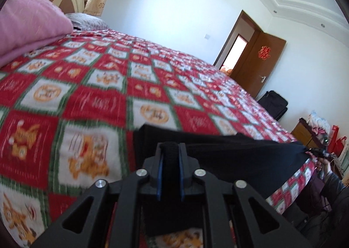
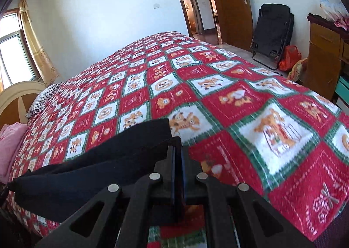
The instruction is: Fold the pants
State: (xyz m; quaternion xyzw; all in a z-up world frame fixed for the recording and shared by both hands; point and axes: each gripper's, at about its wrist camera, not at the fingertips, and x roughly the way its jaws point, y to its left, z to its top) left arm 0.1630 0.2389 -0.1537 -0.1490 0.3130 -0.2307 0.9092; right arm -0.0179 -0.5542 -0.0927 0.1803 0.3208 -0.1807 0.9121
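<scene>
Left gripper (image 1: 170,150): clamping a thick fold of the pants (image 1: 240,156).
Right gripper (image 2: 178,152): pinching the other end.
Pants: hanging taut between both — over the bed (image 2: 218,99) near its front edge.
Handling: looking soft, light, droopy; gripping outer corners seems best.
Hidden: lower cloth — blurred.

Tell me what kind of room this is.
A home bedroom, most likely: a wide bed under a red patchwork bedspread, a headboard with a striped pillow, and a curtained window.
</scene>
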